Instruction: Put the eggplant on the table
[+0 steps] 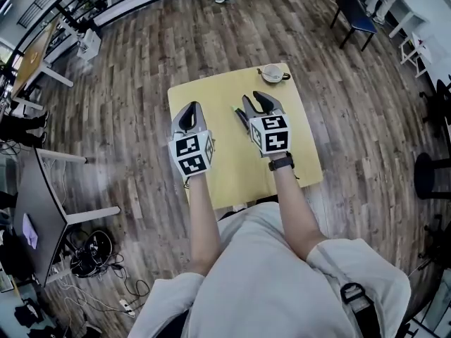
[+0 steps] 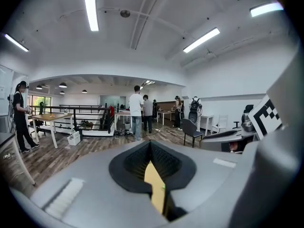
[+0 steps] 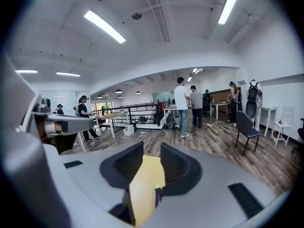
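Observation:
The eggplant [image 1: 240, 118], dark purple with a green stem end, lies on the yellow table [image 1: 211, 94]. It sits just left of my right gripper [image 1: 256, 98] and below it. Both grippers hang above the table, pointing away from me. In the right gripper view the right gripper [image 3: 152, 147] has a gap between its jaws with nothing in it. Through that gap I see the tabletop and the eggplant's green tip [image 3: 156, 189]. The left gripper [image 1: 190, 107] is to the eggplant's left. Its jaw tips meet in the left gripper view [image 2: 151, 144], and it holds nothing.
A cup on a saucer [image 1: 272, 73] stands at the table's far right corner. Wooden floor surrounds the table. A blue chair [image 1: 354, 11] stands far right, and a grey desk [image 1: 42, 203] with cables beneath stands at the left. Several people stand farther off in the room.

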The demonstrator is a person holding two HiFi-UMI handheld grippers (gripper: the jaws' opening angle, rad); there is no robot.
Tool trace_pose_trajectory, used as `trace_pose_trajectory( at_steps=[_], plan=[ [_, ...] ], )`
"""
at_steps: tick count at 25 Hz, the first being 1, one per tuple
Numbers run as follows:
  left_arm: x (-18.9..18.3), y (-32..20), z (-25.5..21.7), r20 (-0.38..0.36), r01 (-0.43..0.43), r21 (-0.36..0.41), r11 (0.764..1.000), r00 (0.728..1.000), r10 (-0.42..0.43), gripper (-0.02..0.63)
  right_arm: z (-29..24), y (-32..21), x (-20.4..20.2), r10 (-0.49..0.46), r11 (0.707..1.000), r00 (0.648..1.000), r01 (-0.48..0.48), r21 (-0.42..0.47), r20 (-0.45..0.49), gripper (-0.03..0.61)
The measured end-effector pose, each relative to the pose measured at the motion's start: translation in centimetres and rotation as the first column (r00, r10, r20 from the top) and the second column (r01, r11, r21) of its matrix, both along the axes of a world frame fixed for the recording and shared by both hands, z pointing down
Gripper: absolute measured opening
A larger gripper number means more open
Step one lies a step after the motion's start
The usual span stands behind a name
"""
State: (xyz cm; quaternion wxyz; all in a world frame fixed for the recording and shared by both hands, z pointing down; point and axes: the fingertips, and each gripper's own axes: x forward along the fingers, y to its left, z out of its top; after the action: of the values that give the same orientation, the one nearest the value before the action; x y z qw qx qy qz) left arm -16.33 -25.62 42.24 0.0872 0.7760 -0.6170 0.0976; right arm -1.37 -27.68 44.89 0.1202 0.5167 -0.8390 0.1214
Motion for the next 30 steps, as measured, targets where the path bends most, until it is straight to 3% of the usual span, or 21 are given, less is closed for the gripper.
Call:
trace_pose_trajectory(
  at_steps=[9,19,24,30],
  plan=[
    [0.6,2.0,-4.4,-0.020,-0.065,0.081,0.995,0.998,0.067,0.008,-6.2,2.6,1.1,0.041,0.988,0.999,-0.042,0.147,0.012,0.078],
    [-0.3,3.7,-9.2,-0.044,-0.057,0.207,0.977,0.997,0.067,0.008,-13.8,4.6,2.4,0.067,0.948,0.997,-0.074,0.310,0.034,0.043],
    [-0.3,4.0,-11.1,-0.020,-0.079,0.234,0.969,0.996,0.086,0.008,-16.3,5.3,1.5,0.058,0.930,0.998,-0.068,0.362,0.037,0.021],
    [0.1,4.2,-12.2,-0.044,-0.078,0.261,0.962,0.995,0.092,0.008,-16.4,5.3,2.4,0.091,0.921,0.995,-0.095,0.378,0.028,0.009]
  ],
)
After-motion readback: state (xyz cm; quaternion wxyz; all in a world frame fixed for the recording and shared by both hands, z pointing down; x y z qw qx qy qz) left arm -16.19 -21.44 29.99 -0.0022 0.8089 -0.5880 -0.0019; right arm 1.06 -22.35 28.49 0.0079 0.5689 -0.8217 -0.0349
